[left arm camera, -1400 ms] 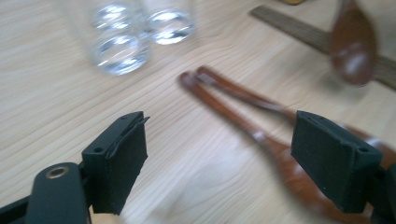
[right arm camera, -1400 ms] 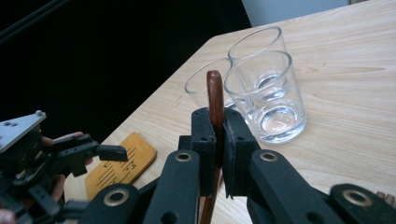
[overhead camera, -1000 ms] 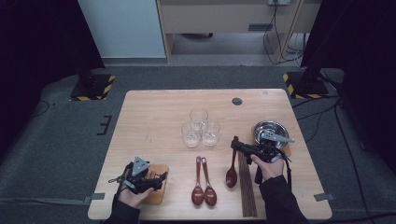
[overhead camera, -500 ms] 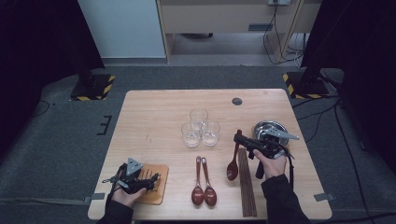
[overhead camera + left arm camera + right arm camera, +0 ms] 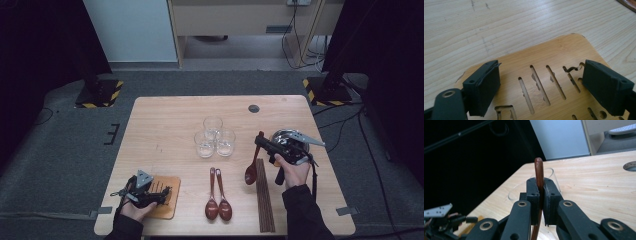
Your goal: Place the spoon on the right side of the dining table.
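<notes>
- The wooden table bears everything in the high view; grey carpet lies around it.
- A slotted wooden board lies flat near the table's front left corner. In the left gripper view its long cut slots run between the jaws.
- The left gripper rests over that board, held in the person's left hand. Its jaws have just been opening and now stand wide apart, one on each side of the slots, with the pads pressing on nothing; the board lies below them.
- The right gripper sits right of centre in the person's right hand, just in front of a metal bowl.
- Its jaws are clamped on the handle of a dark brown wooden spoon. In the right gripper view the handle rises upright between the pads. In the high view the spoon hangs tilted, its bowl low over the table, just left of the chopsticks.
- Three clear glasses stand clustered at the table's middle.
- A bundle of dark chopsticks lies lengthwise at the front right.
- Two more spoons lie side by side at the front centre, bowls toward the person.
</notes>
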